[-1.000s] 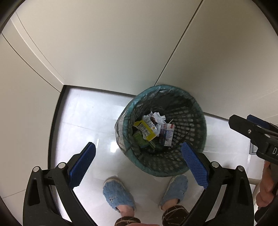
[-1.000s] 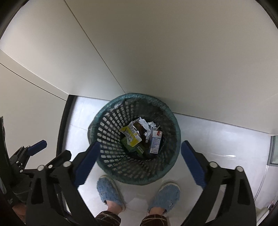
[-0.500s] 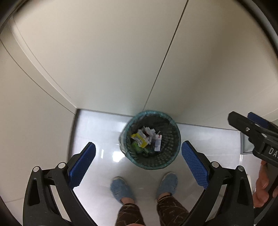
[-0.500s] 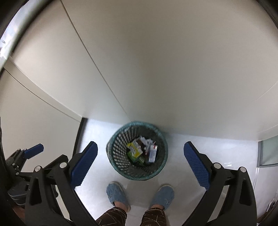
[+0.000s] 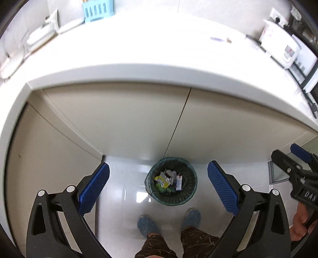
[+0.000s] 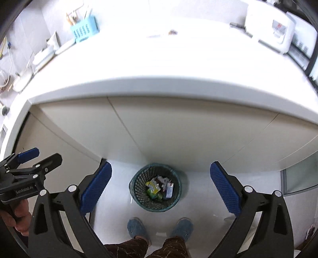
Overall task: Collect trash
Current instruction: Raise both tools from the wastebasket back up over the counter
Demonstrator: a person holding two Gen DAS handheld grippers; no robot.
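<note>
Both tongs [image 5: 158,191] [image 6: 160,190] spread, empty, high above bin [image 5: 171,182]; counter edge [image 5: 159,73] ahead.

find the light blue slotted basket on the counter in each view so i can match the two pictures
Left wrist view: the light blue basket sits at the very top, left of centre, at the back of the white counter.
Right wrist view: the same basket is in the upper left, further from the top edge.
Shared landmark: the green mesh trash bin on the floor below the counter, low and near centre in both views.
</note>
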